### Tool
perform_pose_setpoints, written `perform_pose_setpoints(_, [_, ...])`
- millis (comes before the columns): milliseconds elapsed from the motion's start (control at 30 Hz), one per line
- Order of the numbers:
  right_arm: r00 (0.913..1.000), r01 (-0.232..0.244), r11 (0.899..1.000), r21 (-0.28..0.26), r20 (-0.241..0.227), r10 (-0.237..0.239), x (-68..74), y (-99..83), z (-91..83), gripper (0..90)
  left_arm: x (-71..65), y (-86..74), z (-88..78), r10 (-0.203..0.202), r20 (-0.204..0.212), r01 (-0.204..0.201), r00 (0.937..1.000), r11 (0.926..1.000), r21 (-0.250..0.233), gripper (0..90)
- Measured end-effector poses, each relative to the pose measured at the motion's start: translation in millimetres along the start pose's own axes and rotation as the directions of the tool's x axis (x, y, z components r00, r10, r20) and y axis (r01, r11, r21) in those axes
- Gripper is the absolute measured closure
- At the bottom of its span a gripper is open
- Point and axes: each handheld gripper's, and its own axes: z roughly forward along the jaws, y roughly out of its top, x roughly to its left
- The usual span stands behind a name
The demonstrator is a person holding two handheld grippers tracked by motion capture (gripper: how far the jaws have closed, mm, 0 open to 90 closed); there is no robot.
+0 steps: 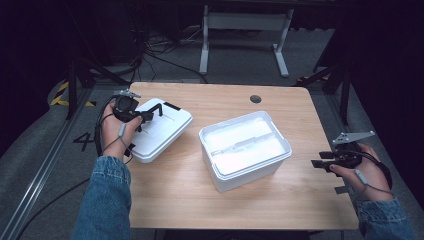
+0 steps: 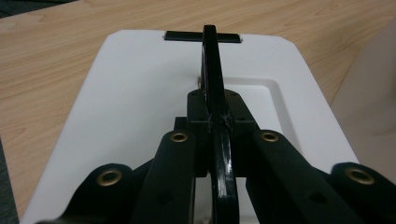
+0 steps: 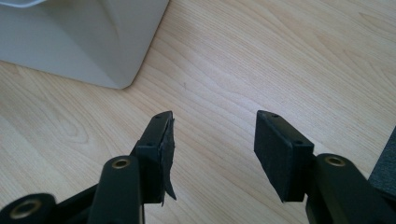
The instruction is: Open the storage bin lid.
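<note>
1. A rectangular light-wood tabletop [image 1: 300, 200] carries two white items: an open white rectangular plastic container [image 1: 245, 150] near centre, and a flat white plastic lid [image 1: 160, 127] at about 9 o'clock from it, apart from it.
2. The lid lies at the tabletop's left edge, and its near corner overhangs that edge in the high view.
3. The left gripper [image 1: 142, 116] is over the lid. Its fingers are shut on a thin black handle [image 2: 212, 70] that stands up from the lid's top.
4. The left gripper view shows the lid's recessed panel and a black tab [image 2: 201, 36] at the lid's far edge, at 12 o'clock from the handle; the high view shows the same tab small.
5. The right gripper [image 1: 320, 160] hovers at 3 o'clock from the container, near the tabletop's right edge. Its fingers [image 3: 282, 154] stand wide apart with bare wood between them.
6. The right gripper view shows one container corner [image 3: 88, 42] at 11 o'clock, clear of the fingers.
7. A "4" is marked on the grey floor [image 1: 82, 141] left of the tabletop.
</note>
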Motion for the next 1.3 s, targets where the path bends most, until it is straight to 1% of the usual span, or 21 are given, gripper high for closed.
perform_pose_setpoints(33, [1.0,-0.001,1.0,0.002,-0.001,0.001,0.1,0.0,0.0,48.7,0.6,-1.8,1.2,-0.011,0.004,0.011,0.9999,0.9999,0.003,84.0])
perform_pose_setpoints(67, [1.0,0.002,1.0,0.002,0.0,-0.002,0.0,0.0,0.3,48.7,2.3,-3.9,3.0,-0.008,0.001,0.008,1.0,1.0,0.002,84.0])
perform_pose_setpoints(167, [1.0,0.001,1.0,0.004,0.0,-0.001,0.3,0.0,0.6,48.7,4.0,-8.8,6.6,-0.026,0.016,0.026,0.9995,0.9997,0.005,84.0])
perform_pose_setpoints(233, [1.0,0.0,1.0,0.004,-0.001,0.0,0.5,0.1,0.9,48.7,5.6,-13.6,10.0,-0.037,0.027,0.037,0.999,0.9993,-0.003,84.0])
perform_pose_setpoints(367, [1.0,0.004,1.0,0.004,-0.001,-0.004,0.8,0.3,1.7,48.7,8.1,-22.6,18.3,-0.043,0.039,0.043,0.9983,0.9991,-0.007,84.0])
perform_pose_setpoints(533, [1.0,0.003,1.0,0.01,-0.002,-0.003,1.2,0.4,2.2,48.6,10.0,-30.2,25.3,-0.048,0.044,0.049,0.9979,0.9988,-0.002,84.0])
perform_pose_setpoints(733, [1.0,0.003,1.0,0.013,-0.003,-0.003,1.5,0.5,3.3,48.7,10.2,-39.9,34.1,-0.054,0.062,0.056,0.9966,0.9983,-0.016,84.0])
perform_pose_setpoints(967, [0.9999,0.011,1.0,0.014,-0.004,-0.011,1.5,0.5,4.9,48.6,10.0,-49.5,42.6,-0.068,0.075,0.069,0.9949,0.9976,-0.009,83.9])
perform_pose_setpoints(1033, [1.0,0.008,1.0,0.016,-0.004,-0.008,1.7,0.3,5.2,48.5,10.8,-50.8,44.1,-0.062,0.075,0.063,0.9953,0.998,-0.011,83.9])
perform_pose_setpoints(1100, [1.0,0.005,1.0,0.018,-0.005,-0.005,1.6,-0.2,6.0,48.5,10.8,-52.5,46.0,-0.06,0.079,0.06,0.9951,0.9982,0.001,83.9])
perform_pose_setpoints(1133, [1.0,0.004,1.0,0.021,-0.006,-0.004,1.5,-0.5,6.3,48.5,10.5,-53.4,47.0,-0.066,0.08,0.066,0.9946,0.9978,0.001,83.9])
perform_pose_setpoints(1300, [1.0,0.0,1.0,0.022,-0.005,0.0,1.1,-1.3,6.4,48.5,12.0,-58.4,52.3,-0.074,0.092,0.072,0.9931,0.9972,0.022,83.8])
